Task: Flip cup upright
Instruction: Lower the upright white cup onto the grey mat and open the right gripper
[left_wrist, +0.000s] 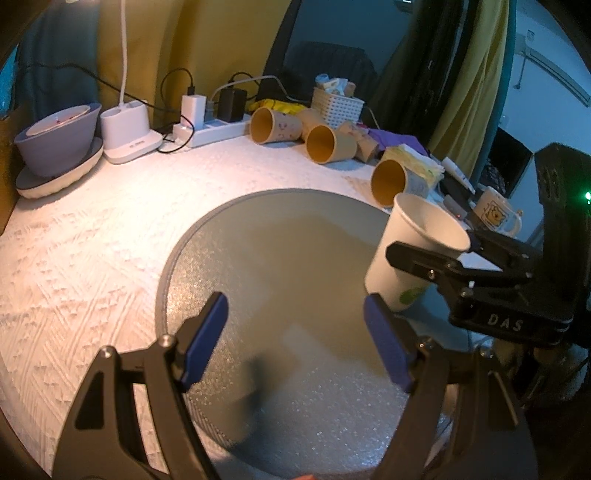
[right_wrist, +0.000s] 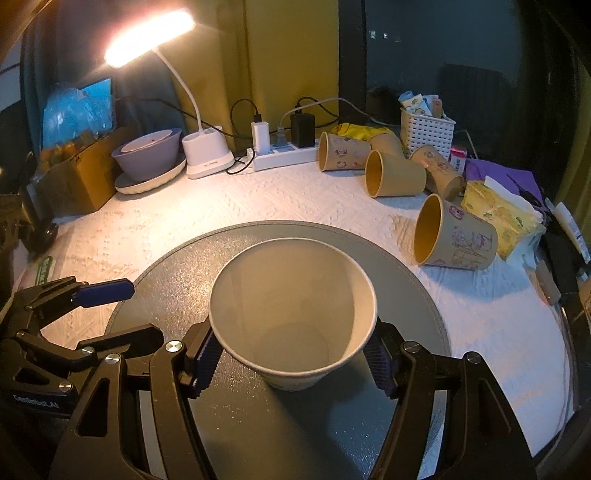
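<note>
A white paper cup (right_wrist: 291, 314) stands mouth up on the round grey mat (right_wrist: 177, 266). My right gripper (right_wrist: 291, 356) is shut on the cup, one blue pad on each side of its wall. In the left wrist view the cup (left_wrist: 410, 254) stands at the right of the mat (left_wrist: 266, 258), slightly tilted, with the right gripper's fingers (left_wrist: 424, 258) around its upper part. My left gripper (left_wrist: 295, 339) is open and empty, low over the mat, to the left of the cup. It also shows at the left edge of the right wrist view (right_wrist: 99, 314).
Several brown paper cups (right_wrist: 454, 236) lie on their sides at the back right, beside a tissue pack (right_wrist: 495, 214) and white basket (right_wrist: 426, 133). A desk lamp (right_wrist: 207, 155), power strip (right_wrist: 284, 153) and grey bowl (right_wrist: 147, 155) stand at the back. A mug (left_wrist: 496, 214) sits at right.
</note>
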